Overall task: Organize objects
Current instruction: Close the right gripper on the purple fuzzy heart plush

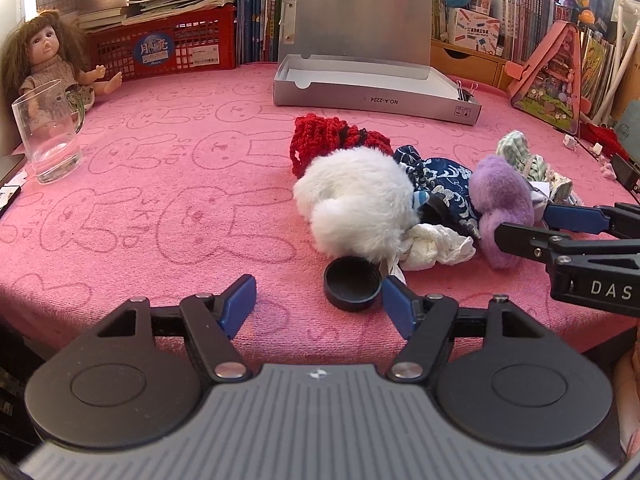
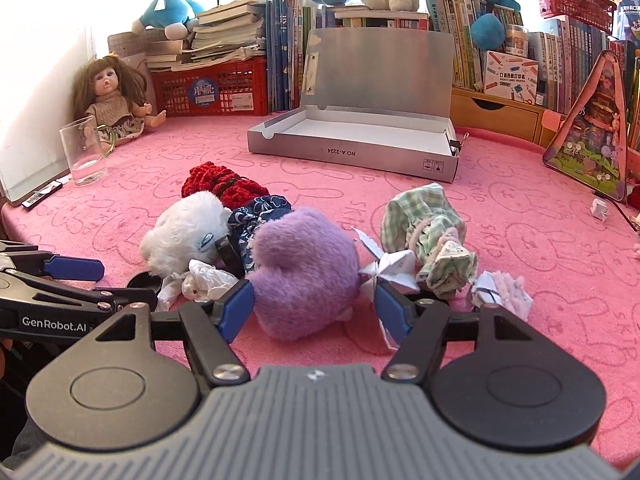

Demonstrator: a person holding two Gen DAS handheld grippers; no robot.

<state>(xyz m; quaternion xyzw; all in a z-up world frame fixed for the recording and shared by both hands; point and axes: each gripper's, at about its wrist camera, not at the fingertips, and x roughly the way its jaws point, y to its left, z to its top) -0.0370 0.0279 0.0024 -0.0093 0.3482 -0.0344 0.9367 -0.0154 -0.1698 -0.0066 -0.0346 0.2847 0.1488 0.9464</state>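
Note:
A pile of small things lies on the pink cloth: a white furry toy, a red knitted piece, a dark blue patterned pouch, a purple plush, a green checked cloth, crumpled white paper and a black round lid. My left gripper is open and empty, with the black lid just ahead of its right finger. My right gripper is open, its fingers on either side of the purple plush. An open silver box stands empty behind the pile.
A glass mug and a doll stand at the far left. A red crate, books and plush toys line the back. A pink triangular case is at the right, and small folded papers lie near the right gripper.

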